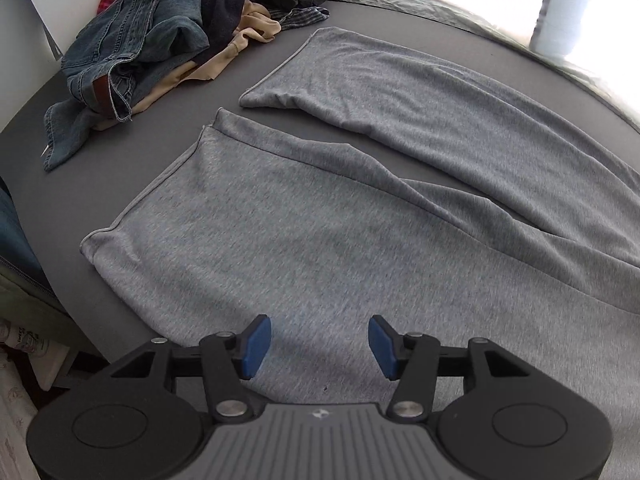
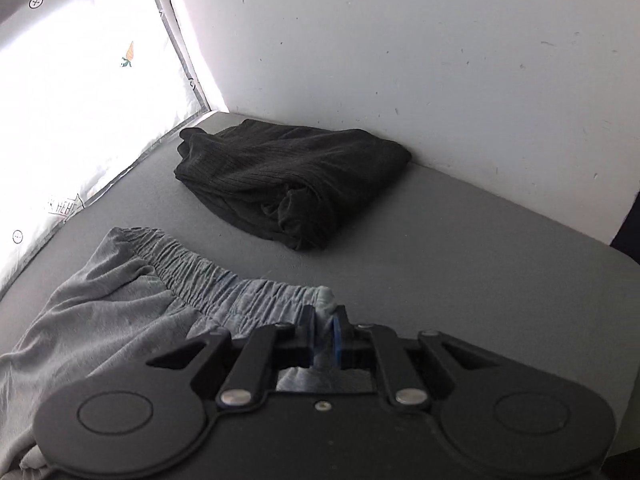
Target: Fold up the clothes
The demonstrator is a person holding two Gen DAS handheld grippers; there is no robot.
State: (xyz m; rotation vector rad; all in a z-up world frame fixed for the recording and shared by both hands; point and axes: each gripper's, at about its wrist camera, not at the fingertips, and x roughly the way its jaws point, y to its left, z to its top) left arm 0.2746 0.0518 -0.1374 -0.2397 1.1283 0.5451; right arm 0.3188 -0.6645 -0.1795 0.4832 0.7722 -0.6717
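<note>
**Waistband pinched, legs laid out for the fold**

Grey trousers lie flat on the grey bed, legs spread toward the far left so they can be folded. The right hand-held gripper is closed on the elastic waistband corner, probably to lift it. The left hand-held gripper hangs about half open above a trouser leg, gripping nothing. Unfolded clothes wait far left; a folded black garment sits near the wall.

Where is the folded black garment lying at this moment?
In the right wrist view the black garment lies on the grey surface against the white wall, beyond the grey trousers' waistband.
</note>
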